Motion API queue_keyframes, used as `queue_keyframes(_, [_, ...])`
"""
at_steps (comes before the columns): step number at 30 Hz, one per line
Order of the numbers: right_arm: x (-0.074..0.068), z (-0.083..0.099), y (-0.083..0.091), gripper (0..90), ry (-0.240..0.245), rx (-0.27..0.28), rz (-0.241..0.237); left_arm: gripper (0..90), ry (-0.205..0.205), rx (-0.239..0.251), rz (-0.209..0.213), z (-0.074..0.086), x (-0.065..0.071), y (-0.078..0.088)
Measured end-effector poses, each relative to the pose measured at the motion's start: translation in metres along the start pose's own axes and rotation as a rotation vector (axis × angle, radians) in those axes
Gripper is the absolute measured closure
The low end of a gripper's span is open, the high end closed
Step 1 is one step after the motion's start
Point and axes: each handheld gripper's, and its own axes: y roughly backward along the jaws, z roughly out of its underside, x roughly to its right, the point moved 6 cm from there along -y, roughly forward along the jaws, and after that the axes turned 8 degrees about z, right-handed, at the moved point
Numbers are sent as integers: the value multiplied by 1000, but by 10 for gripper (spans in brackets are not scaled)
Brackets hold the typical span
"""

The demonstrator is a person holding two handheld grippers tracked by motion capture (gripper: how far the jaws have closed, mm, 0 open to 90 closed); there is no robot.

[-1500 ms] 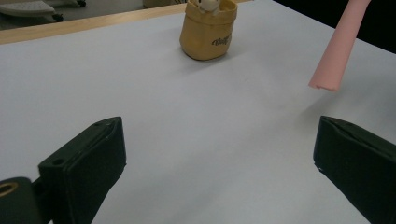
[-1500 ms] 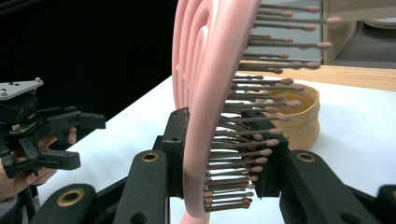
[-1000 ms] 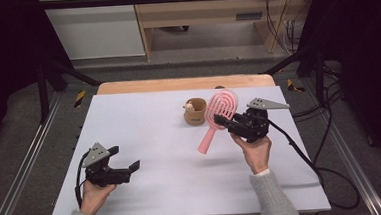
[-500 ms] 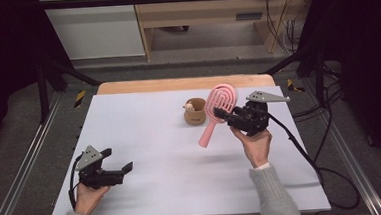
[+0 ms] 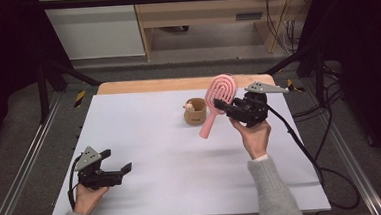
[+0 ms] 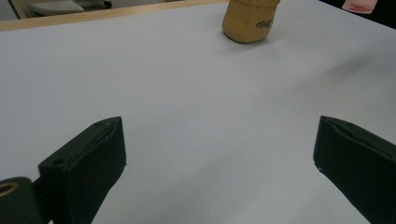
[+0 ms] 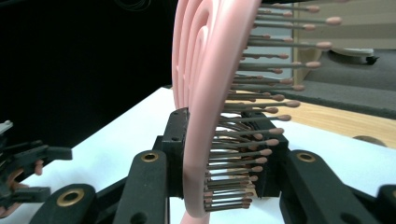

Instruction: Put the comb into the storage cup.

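The pink hairbrush was held off the white table, tilted, with its looped head up and its handle slanting down toward the small tan cup. The handle's tip hung just beside the cup, on the side nearer the person. The right gripper was clamped on the brush at the lower part of the head; in the right gripper view its black jaws pressed the hairbrush from both sides, one against the back, the other among the bristles. The right hand carried that gripper on the far side of the brush from the cup.

The left gripper sat well apart from the cup, near the table's front left corner, held by the left hand. Its jaws stood wide apart with nothing between them, and in the left gripper view they framed bare table with the cup far ahead.
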Motion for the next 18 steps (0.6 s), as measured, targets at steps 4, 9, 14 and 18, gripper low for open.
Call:
queue_keyframes(4, [3,-5,-4,643,2,3,14,24,-1,1,3,0,0,0])
queue_keyframes(9, [5,-11,-10,643,6,3,28,24,2,0,3,0,0,0])
queue_keyframes(14, [7,-18,-15,643,14,5,47,24,4,2,6,0,-1,0])
queue_keyframes(18, [8,-23,-19,643,13,8,56,24,1,-5,6,1,-1,-1])
